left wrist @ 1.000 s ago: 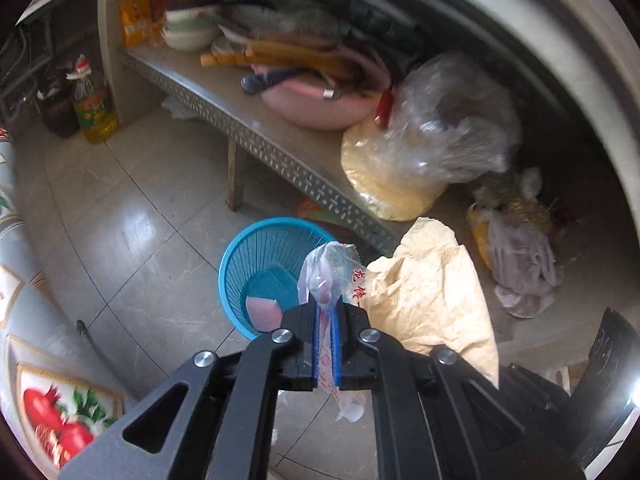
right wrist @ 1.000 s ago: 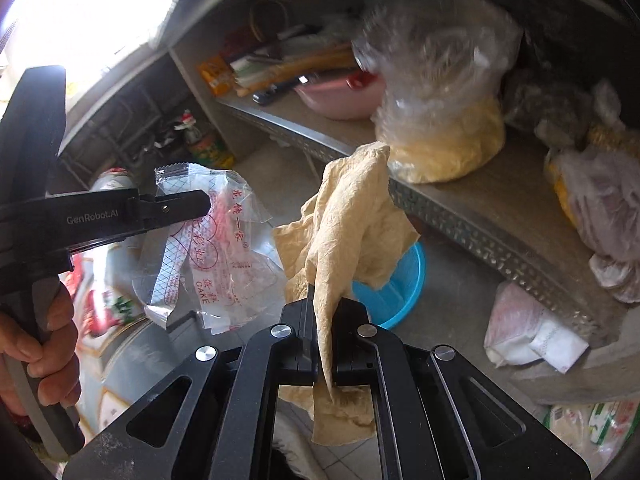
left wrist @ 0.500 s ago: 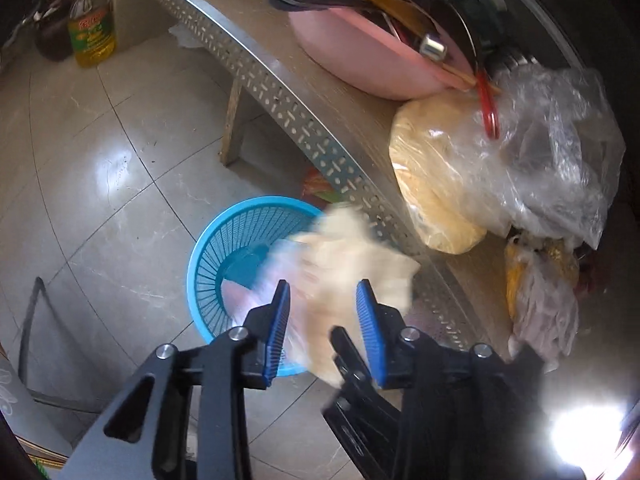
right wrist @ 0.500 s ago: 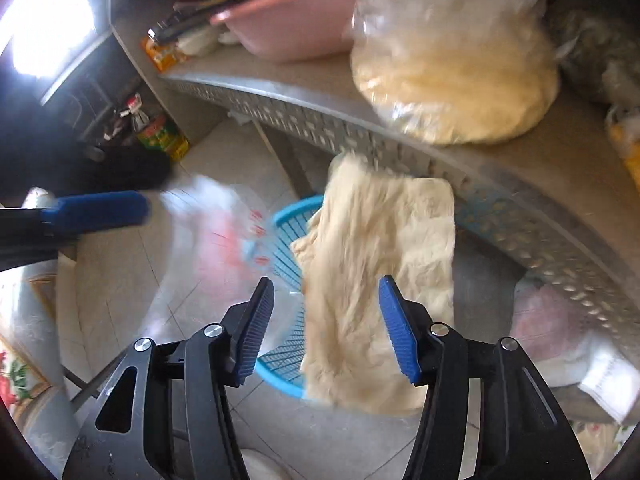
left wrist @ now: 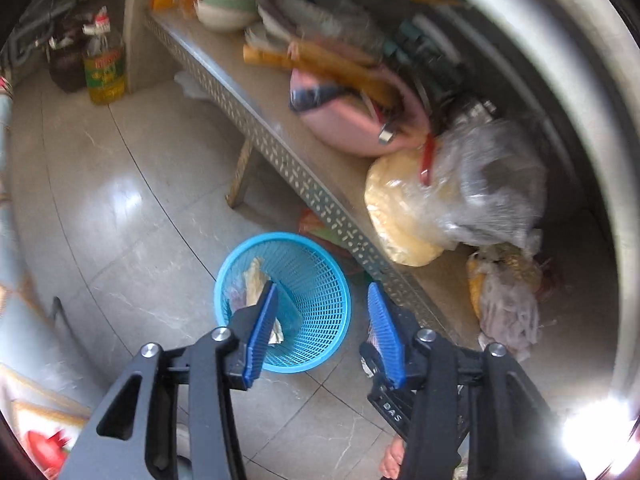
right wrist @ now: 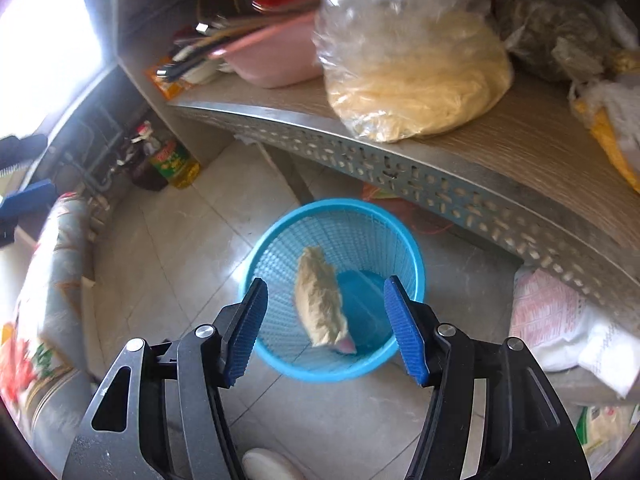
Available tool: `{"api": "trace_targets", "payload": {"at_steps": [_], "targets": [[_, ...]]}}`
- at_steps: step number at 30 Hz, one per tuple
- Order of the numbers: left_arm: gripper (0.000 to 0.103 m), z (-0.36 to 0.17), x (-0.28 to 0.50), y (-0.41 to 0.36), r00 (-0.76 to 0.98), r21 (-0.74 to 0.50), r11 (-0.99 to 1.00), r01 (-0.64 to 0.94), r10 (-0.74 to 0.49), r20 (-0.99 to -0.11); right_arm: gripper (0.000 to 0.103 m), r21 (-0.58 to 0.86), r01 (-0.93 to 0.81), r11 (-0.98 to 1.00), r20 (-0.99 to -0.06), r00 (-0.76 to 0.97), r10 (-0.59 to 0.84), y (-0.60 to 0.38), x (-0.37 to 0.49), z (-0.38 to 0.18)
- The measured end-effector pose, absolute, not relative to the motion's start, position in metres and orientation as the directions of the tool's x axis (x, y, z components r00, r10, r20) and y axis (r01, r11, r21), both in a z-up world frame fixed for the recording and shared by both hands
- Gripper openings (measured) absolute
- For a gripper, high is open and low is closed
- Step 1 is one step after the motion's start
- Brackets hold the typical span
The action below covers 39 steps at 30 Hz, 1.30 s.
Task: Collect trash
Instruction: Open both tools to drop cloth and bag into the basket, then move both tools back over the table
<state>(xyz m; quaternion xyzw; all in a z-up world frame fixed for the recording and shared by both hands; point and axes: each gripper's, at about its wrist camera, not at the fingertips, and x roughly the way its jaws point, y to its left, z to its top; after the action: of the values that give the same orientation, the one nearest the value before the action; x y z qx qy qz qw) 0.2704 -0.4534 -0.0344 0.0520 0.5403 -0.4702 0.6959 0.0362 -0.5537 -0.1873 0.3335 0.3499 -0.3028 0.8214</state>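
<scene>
A blue mesh waste basket (left wrist: 320, 280) (right wrist: 360, 220) stands on the tiled floor beside a low metal shelf. The crumpled tan paper (right wrist: 320, 300) (left wrist: 254, 280) lies inside the basket, with a pinkish scrap under it. My left gripper (left wrist: 322, 328) is open and empty, above the basket's right side. My right gripper (right wrist: 326, 326) is open and empty, directly above the basket. The clear plastic wrapper is not clearly visible in the basket.
The perforated metal shelf (left wrist: 312, 184) (right wrist: 440, 184) runs beside the basket, bearing a pink basin (left wrist: 352, 128), bags of yellow noodles (right wrist: 412, 92) and clutter. An oil bottle (left wrist: 105, 68) stands at the far wall. A white bag (right wrist: 560, 328) lies under the shelf.
Both grippers opened and let go of their trash. The plastic wrapper and the tan paper fell into the blue basket. Both grippers pulled back a little.
</scene>
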Motion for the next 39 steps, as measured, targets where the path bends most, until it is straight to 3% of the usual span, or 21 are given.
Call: {"api": "trace_targets", "payload": {"at_steps": [10,15,21,25,31,35,39], "targets": [[0.071,0.056,0.231,-0.310,0.134,-0.344,0.531,0.774,-0.669,-0.731,0.063,0.287,0.663,0.692,-0.758,0.599,-0.258,-0.476,0.029,-0.123],[0.078,0.081,0.204,-0.221,0.225,-0.304,0.572,0.762,-0.674,-0.703,0.080,0.227,0.626,0.746,-0.688,0.646,-0.332,-0.448,0.023,-0.066],[0.084,0.098,0.176,-0.095,0.392,-0.299,0.695,0.654,-0.649,-0.651,0.094,0.194,0.541,0.818,-0.662,0.688,-0.298,-0.409,0.027,-0.011],[0.085,0.093,0.157,-0.017,0.489,-0.293,0.784,0.548,-0.584,-0.648,0.095,0.134,0.463,0.876,-0.681,0.686,-0.258,-0.368,0.042,0.008],[0.086,0.061,0.150,0.061,0.543,-0.357,0.849,0.390,-0.525,-0.656,0.095,0.131,0.277,0.952,-0.775,0.627,-0.076,-0.301,0.090,-0.002],[0.086,0.031,0.156,0.084,0.509,-0.444,0.832,0.332,-0.555,-0.658,0.095,0.167,0.182,0.969,-0.819,0.573,0.033,-0.258,0.121,-0.009],[0.086,0.003,0.164,0.072,0.446,-0.479,0.813,0.332,-0.582,-0.680,0.095,0.260,0.111,0.959,-0.799,0.583,0.149,-0.236,0.141,-0.011]]}}
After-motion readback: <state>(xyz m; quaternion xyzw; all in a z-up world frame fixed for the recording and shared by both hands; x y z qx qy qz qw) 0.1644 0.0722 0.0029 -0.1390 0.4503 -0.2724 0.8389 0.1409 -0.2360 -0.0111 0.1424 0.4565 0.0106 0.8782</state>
